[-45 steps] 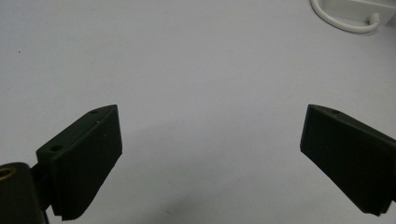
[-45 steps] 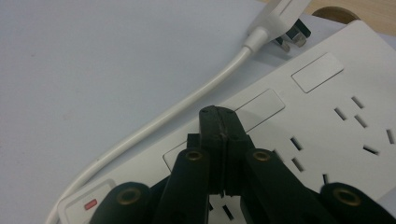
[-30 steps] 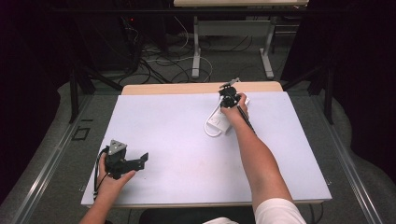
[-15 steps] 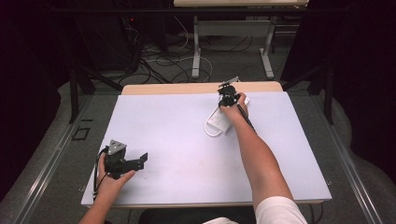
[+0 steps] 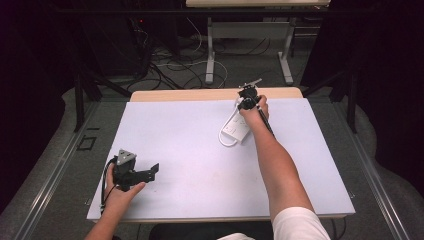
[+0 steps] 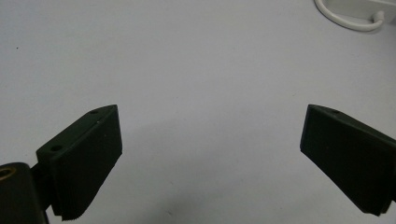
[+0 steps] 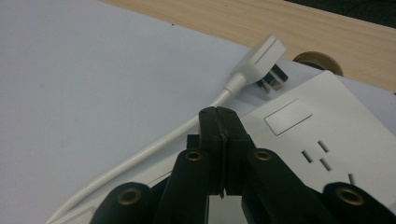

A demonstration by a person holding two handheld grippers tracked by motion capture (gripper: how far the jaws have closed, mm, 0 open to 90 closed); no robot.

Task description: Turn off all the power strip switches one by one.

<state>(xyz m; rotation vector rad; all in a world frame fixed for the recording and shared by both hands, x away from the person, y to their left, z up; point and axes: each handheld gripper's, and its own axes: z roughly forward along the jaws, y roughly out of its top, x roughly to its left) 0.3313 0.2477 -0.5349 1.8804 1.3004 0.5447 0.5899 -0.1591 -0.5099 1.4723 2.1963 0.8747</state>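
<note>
Left gripper (image 5: pixel 150 172) sits near the bench's (image 5: pixel 190 150) near-left corner, held low over the white bench cover by the person's left hand (image 5: pixel 120 192), grey three-cornered plate on top; its jaws stand wide apart with nothing between them, bare white surface showing in the gap in the left gripper view, and a loop of white cable (image 6: pixel 348 21) lies far off beyond them. The right forearm (image 5: pixel 275 160) reaches from the near edge diagonally toward the far edge. The white power strip (image 5: pixel 236 131) lies flat toward the far edge, a little right of centre, its cable (image 5: pixel 226 142) curling out in a loop on its near-left side. Right gripper (image 5: pixel 246 104) is at the strip's far end, just short of the strip of bare wood along the far edge; in the right gripper view its jaws are pressed together, pad against pad, nothing caught between, tips low over the strip's (image 7: pixel 327 135) top face beside the socket slots. Just beyond the tips the white plug (image 7: pixel 261 58) rests at the strip's far end, prongs pointing toward the strip, its cord (image 7: pixel 154 147) running back alongside the strip's edge
</note>
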